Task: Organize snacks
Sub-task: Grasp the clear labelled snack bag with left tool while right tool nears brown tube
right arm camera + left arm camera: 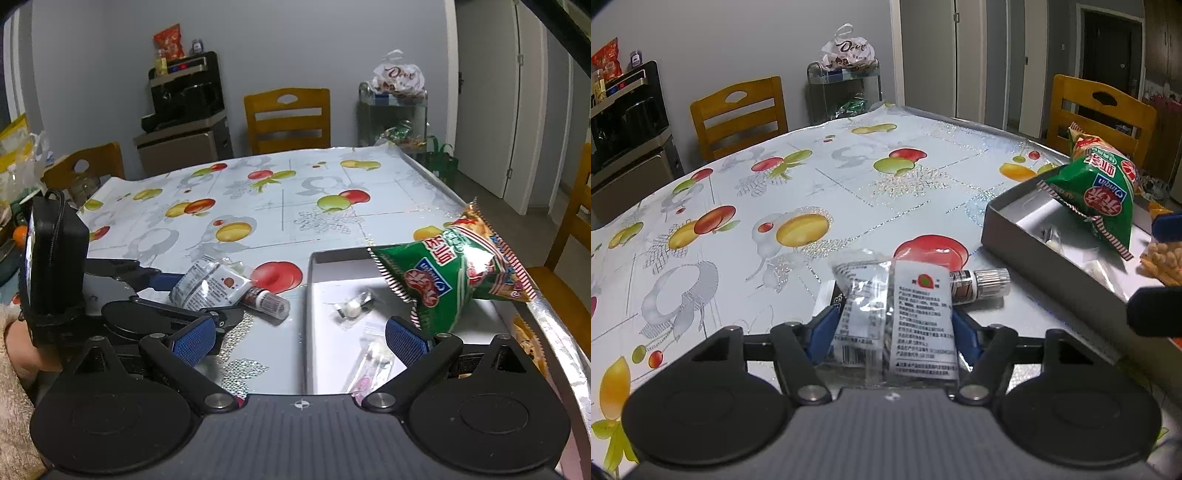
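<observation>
While the left gripper is clamping its jaws on a pair of small clear-and-white snack packets, it's hovering low over the table, just short of the grey tray. A little bottle is lying on its side on the table right behind the packets, between them and the tray wall, so that one's not sorted yet.

The right gripper is sitting with its jaws spread wide and nothing between them, hanging over the near edge of the tray. Inside the tray there's already a green chip bag leaning on an orange bag at the far right corner, plus a small wrapped candy and a thin clear sachet lying on the floor of it.

So I'd say we're mid-carry: packets picked up, heading for the tray. Next move probably needs the left gripper lifting enough to clear the tray wall, swinging right over a bare patch, then letting go. The packets look floppy and slick, so they might slide or droop on the way, imo.
</observation>
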A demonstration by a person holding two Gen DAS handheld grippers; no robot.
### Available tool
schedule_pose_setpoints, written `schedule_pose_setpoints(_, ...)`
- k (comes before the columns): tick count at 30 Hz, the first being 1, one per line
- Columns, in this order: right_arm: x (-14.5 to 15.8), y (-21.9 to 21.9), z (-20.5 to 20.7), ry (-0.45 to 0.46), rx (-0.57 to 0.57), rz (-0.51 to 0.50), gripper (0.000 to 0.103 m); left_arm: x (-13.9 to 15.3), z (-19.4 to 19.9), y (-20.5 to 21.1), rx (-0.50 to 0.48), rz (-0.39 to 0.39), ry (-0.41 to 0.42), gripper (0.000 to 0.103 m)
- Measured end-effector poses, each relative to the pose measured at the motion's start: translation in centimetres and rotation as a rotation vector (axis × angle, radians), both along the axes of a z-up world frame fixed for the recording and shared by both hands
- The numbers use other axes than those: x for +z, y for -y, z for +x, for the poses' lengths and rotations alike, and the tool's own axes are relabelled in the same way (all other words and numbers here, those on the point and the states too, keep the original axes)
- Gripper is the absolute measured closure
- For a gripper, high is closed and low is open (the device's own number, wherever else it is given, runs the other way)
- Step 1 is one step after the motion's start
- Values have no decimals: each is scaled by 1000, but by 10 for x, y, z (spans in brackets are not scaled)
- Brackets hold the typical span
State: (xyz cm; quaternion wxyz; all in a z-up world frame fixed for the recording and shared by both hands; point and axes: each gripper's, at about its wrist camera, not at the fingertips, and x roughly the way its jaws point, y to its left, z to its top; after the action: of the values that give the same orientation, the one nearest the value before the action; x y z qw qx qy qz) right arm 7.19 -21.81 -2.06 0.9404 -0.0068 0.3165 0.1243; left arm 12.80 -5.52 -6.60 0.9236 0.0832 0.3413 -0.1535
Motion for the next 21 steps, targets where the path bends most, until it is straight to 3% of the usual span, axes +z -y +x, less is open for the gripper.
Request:
schedule_pose_setpoints(9, 3, -16, -1, 19, 46, -78, 3, 3, -8, -11, 3, -2, 9, 45)
schedule_pose_setpoints(21, 7, -66, 41, 83, 224, -199, 7, 4, -28, -76, 138, -17, 13, 46)
